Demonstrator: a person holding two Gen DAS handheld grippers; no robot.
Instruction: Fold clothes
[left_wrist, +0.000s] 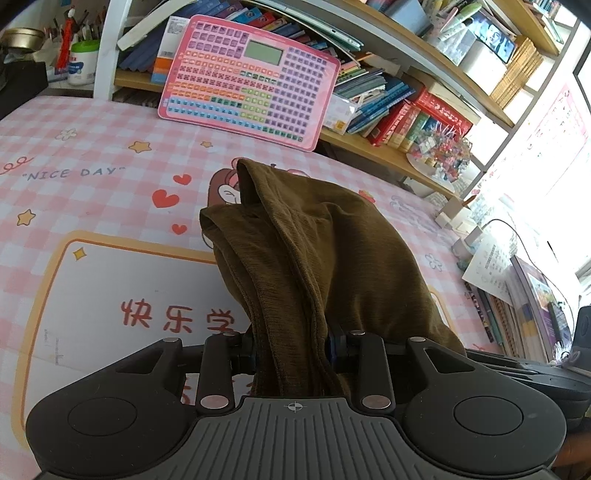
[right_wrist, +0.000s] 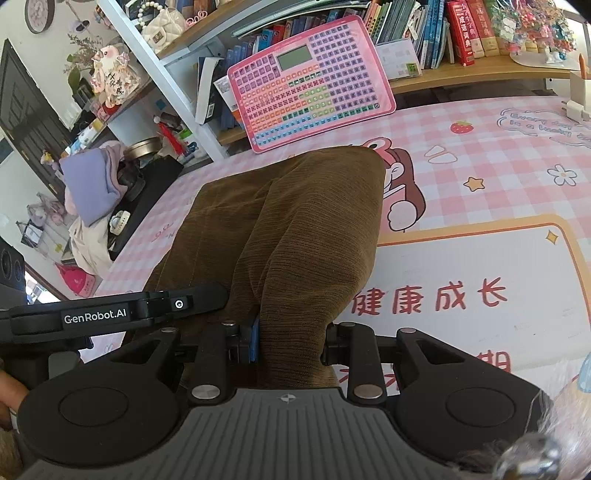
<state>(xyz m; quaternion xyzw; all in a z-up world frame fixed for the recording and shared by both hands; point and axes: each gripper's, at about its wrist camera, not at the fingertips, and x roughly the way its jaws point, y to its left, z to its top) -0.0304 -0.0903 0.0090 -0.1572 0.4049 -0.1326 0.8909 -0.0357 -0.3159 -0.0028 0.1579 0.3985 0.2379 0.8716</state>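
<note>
An olive-brown garment hangs in folds from my left gripper, which is shut on its edge; its far end rests on the pink checked desk mat. In the right wrist view the same garment drapes from my right gripper, which is shut on a thick bunch of it, and reaches onto the mat. The fingertips of both grippers are hidden by the cloth. The left gripper's body shows close at the left of the right wrist view.
A pink toy keyboard board leans against the bookshelf at the back of the desk. Books and papers lie at the right edge. A pile of clothes sits off the desk's left side.
</note>
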